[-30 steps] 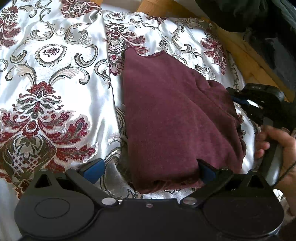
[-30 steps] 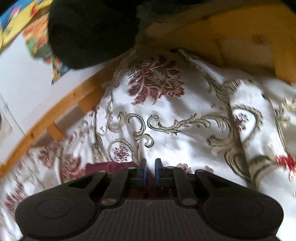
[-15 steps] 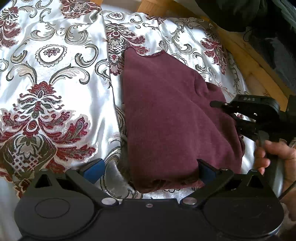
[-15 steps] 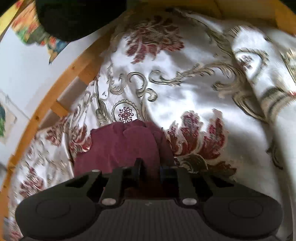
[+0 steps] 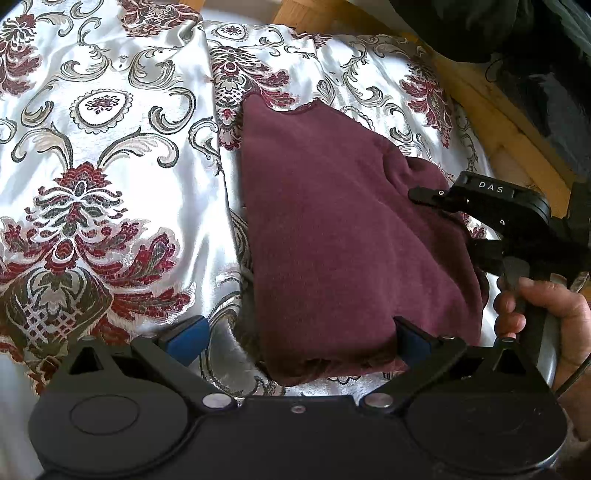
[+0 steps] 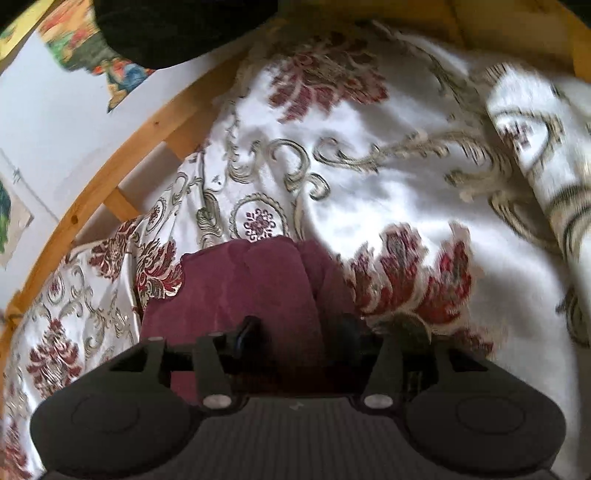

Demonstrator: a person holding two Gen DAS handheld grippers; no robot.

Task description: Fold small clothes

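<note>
A folded maroon garment (image 5: 343, 236) lies on a white satin bedcover with red and grey floral patterns (image 5: 110, 166). My left gripper (image 5: 295, 336) is open wide; its near edge of the garment sits between the blue pads, the right pad touching the cloth. My right gripper (image 6: 295, 332) is open over the garment's (image 6: 251, 284) right side; from the left wrist view its black body (image 5: 495, 206) hovers at the bunched right edge, held by a hand (image 5: 546, 306).
A wooden bed frame rail (image 5: 509, 125) runs along the right, and shows curved at the left in the right wrist view (image 6: 110, 173). Dark clothing (image 5: 480, 26) lies beyond it. A ridge of bedcover (image 6: 546, 155) rises at the right.
My right gripper moved in over the garment's right edge and opened from shut. The left gripper and the garment stayed in place.
</note>
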